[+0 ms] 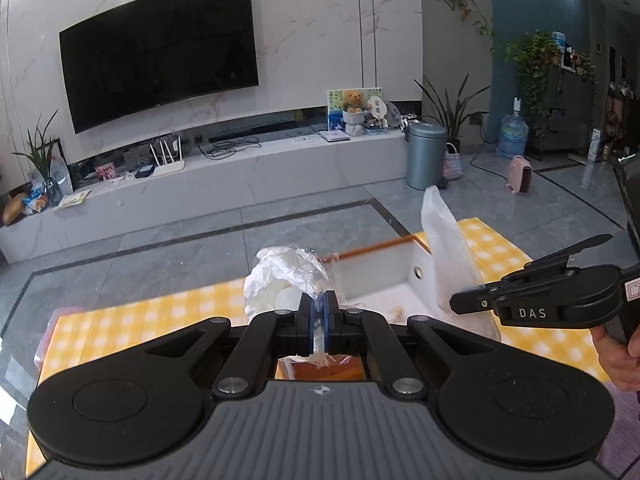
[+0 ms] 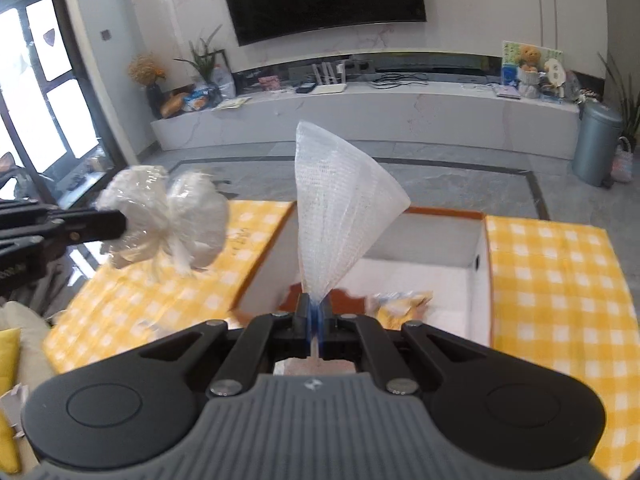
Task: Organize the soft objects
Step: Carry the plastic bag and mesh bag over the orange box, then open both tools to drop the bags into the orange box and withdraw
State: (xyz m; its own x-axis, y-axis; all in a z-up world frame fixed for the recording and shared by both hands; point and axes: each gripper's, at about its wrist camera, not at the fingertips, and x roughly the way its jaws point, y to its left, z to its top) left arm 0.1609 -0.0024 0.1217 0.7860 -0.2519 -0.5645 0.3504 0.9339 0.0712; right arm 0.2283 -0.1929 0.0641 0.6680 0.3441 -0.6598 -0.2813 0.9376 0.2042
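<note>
Grippers (image 1: 319, 320) (image 2: 319, 317) clamped on plastic bundle (image 1: 286, 280), foam net (image 2: 340, 204); perhaps above box (image 2: 440, 256).

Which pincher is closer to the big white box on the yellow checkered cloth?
Right. The right gripper, shut on the white foam net, hangs right above the white box. The left gripper, shut on the crinkly plastic bundle, sits off to the box's left side.
</note>
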